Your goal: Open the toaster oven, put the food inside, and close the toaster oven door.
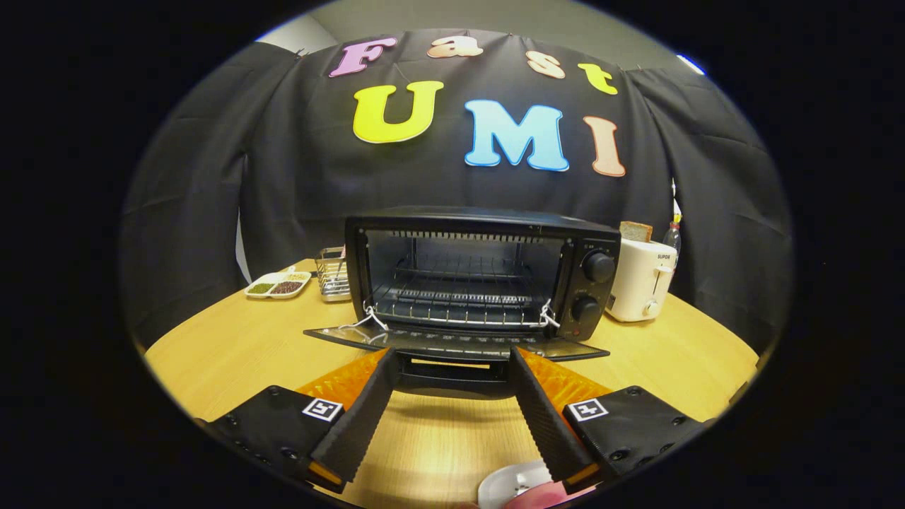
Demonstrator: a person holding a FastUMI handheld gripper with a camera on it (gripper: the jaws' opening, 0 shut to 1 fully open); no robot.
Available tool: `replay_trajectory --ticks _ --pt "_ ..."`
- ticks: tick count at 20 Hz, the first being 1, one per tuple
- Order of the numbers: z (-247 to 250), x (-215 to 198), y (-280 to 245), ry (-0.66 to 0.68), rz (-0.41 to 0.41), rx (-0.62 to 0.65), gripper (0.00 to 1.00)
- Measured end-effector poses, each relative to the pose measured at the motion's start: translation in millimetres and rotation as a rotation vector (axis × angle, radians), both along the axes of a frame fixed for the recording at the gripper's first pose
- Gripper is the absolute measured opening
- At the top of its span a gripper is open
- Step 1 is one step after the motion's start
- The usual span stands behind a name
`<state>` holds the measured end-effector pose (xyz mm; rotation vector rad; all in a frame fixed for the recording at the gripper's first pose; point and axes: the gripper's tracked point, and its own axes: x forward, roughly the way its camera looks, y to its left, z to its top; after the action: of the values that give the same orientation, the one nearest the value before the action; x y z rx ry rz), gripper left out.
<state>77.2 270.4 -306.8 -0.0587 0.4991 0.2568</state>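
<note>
A black toaster oven (481, 272) stands on the wooden table (233, 346), straight ahead of me. Its glass door (452, 343) is folded down flat, and the wire rack (452, 300) inside is bare. My gripper (452, 362) is open, with both fingertips at the door's front edge, where the black handle (452, 373) spans the gap between them. Neither finger presses on it. Under the fingers, close to me, lies a white plate (510, 484) with something pink on it, mostly hidden.
A white toaster (640, 279) with a slice of bread in it stands right of the oven. Left of the oven are a wire basket (332, 276) and a white divided dish (277, 286) of seeds.
</note>
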Motion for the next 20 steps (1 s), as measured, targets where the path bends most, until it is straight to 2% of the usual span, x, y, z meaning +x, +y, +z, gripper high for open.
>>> replay_trajectory --ticks 3,8,14,20 --pt "-9 -8 -3 0.046 0.023 0.005 1.00" --pt "9 -24 -11 0.068 0.036 0.031 1.00" --pt "34 -43 -47 0.158 0.042 0.082 1.00" --pt "40 -58 -92 0.300 0.138 0.096 0.98"
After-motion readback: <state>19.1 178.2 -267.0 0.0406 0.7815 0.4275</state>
